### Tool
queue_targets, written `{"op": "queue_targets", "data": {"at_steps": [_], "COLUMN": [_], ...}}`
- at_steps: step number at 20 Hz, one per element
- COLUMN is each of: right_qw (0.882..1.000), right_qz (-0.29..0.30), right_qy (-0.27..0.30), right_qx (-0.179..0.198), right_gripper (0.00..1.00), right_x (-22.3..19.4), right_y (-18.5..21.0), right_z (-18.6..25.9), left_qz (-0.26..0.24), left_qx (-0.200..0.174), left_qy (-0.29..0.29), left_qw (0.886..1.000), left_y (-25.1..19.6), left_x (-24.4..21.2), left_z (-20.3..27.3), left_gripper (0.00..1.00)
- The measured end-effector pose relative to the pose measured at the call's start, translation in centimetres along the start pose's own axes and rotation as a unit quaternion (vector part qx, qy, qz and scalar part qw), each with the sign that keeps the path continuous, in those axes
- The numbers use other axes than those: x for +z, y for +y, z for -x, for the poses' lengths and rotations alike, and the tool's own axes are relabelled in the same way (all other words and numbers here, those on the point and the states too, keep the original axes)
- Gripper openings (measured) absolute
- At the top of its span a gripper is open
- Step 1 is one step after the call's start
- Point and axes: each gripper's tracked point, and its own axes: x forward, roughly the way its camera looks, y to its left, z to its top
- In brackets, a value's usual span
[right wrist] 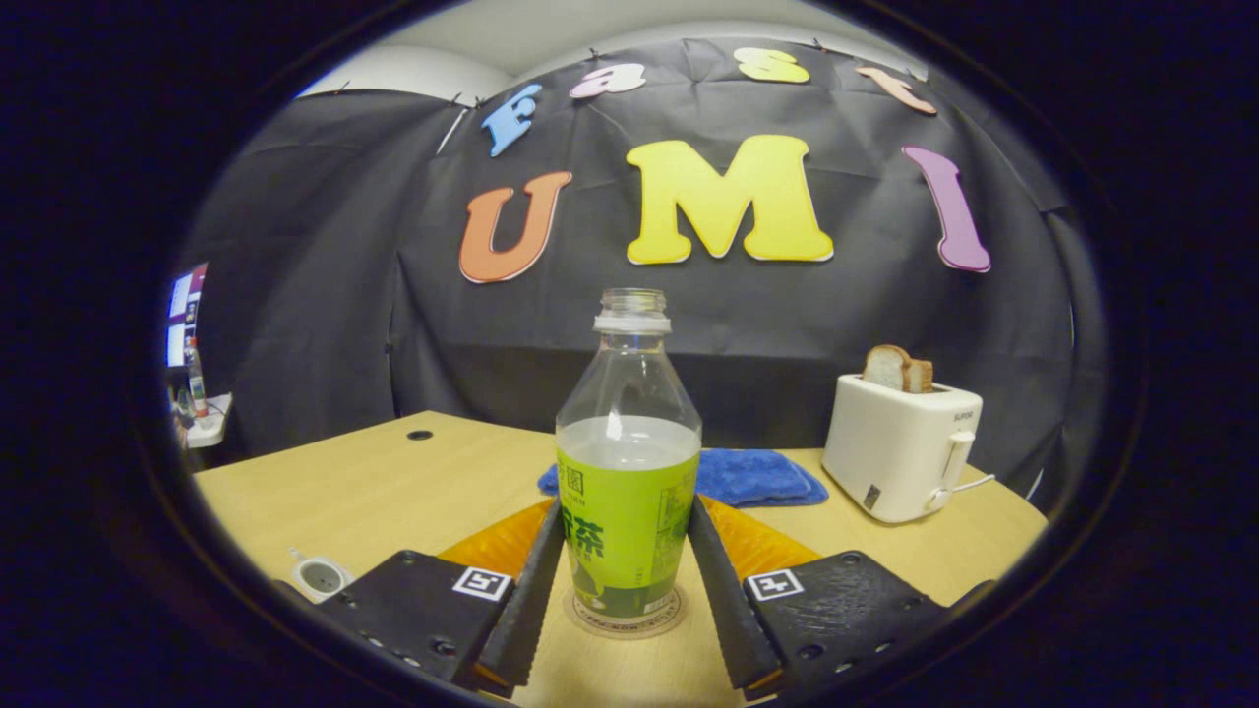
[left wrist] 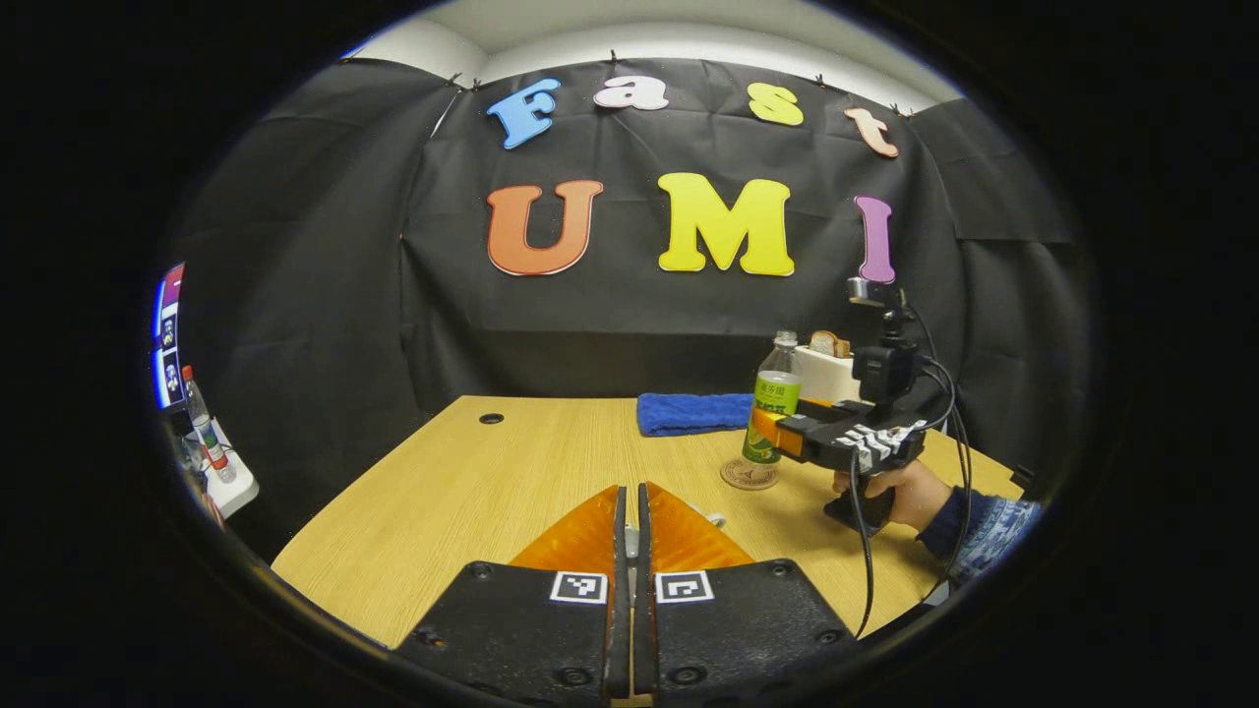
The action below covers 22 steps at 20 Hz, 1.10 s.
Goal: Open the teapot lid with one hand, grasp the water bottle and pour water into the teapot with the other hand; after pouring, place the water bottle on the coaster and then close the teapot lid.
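Two tongs noted. The right tongs straddle the water bottle, which stands uncapped on the coaster on the counter; whether both fingers press it cannot be told. The left tongs are pressed together, empty. Judged placed after pouring. The green label carries printed characters, left unread. A toaster stands nearby.

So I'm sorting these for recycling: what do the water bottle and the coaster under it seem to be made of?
The water bottle looks like thin clear plastic: see-through above a glossy green label. The coaster looks like wood or cork: matte, brown, with ringed markings. Too small to say which.
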Motion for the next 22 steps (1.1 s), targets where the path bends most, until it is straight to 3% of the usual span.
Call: {"op": "queue_targets", "data": {"at_steps": [4, 9, 12, 14, 22], "right_qw": [1.0, 1.0, 0.999, 0.999, 1.0], "right_qz": [-0.001, 0.0, -0.016, -0.027, -0.003], "right_qy": [0.01, 0.03, 0.029, 0.03, -0.008], "right_qx": [-0.014, -0.004, -0.002, -0.002, -0.013], "right_gripper": [0.74, 0.77, 0.88, 0.96, 0.96], "right_x": [-1.5, -2.7, -2.5, -2.3, -1.8], "right_y": [-0.6, -0.3, -0.3, -0.7, -4.0], "right_z": [-1.2, -1.2, -0.6, 0.5, 9.4], "left_qz": [-0.005, -0.01, -0.011, -0.009, 0.006], "left_qx": [0.001, 0.003, 0.001, 0.002, 0.0], "left_qy": [-0.001, -0.002, -0.004, -0.011, -0.036], "left_qw": [1.0, 1.0, 1.0, 1.0, 0.999], "left_y": [-0.1, -0.2, -0.5, -0.6, -1.9], "left_x": [0.1, 0.1, 0.2, 0.6, 1.5], "left_z": [0.0, 0.0, 0.1, 0.0, -1.2], "left_gripper": [0.04, 0.04, 0.04, 0.04, 0.04]}}
